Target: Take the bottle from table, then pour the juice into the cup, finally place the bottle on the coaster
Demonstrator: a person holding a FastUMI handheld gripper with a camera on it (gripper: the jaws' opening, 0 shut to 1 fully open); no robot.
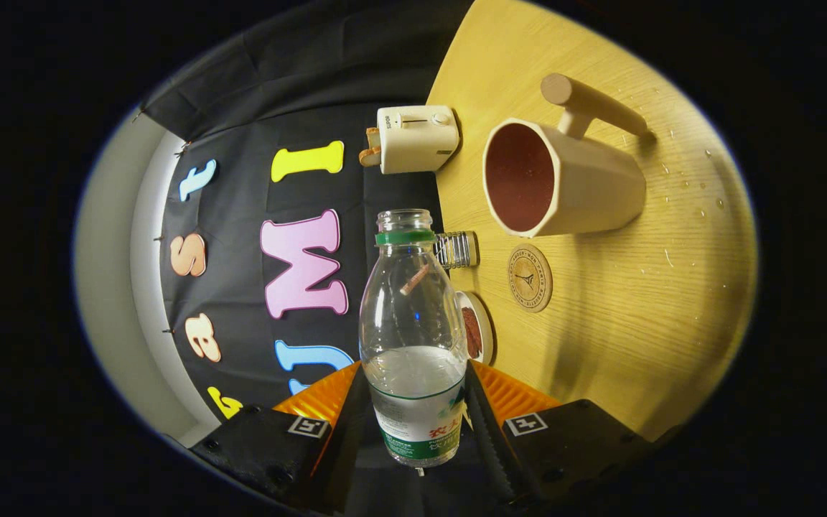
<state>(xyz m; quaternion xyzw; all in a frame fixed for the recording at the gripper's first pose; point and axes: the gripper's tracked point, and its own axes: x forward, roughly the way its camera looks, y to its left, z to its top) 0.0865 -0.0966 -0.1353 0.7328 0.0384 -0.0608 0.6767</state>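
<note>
The gripper (413, 402) is clamped on the bottle (412, 337), both fingers pressing the labelled lower body from either side. The bottle is clear plastic, uncapped, with a green ring under its open mouth; clear liquid fills roughly its lower third, and the upper part holds only air. Its long axis runs straight out along the fingers, mouth pointing away from the gripper. The view is rolled, so the wooden table (636, 323) stands like a wall to one side of the bottle. On it sits the cup (564, 179), a cream faceted mug with a long handle and a reddish-brown inside, its opening facing toward the bottle's neck side. The round coaster (530, 278) lies bare between cup and bottle, near a small dish (478, 327) with something dark in it, a small ribbed glass jar (456, 249) and a cream toaster (417, 138).
</note>
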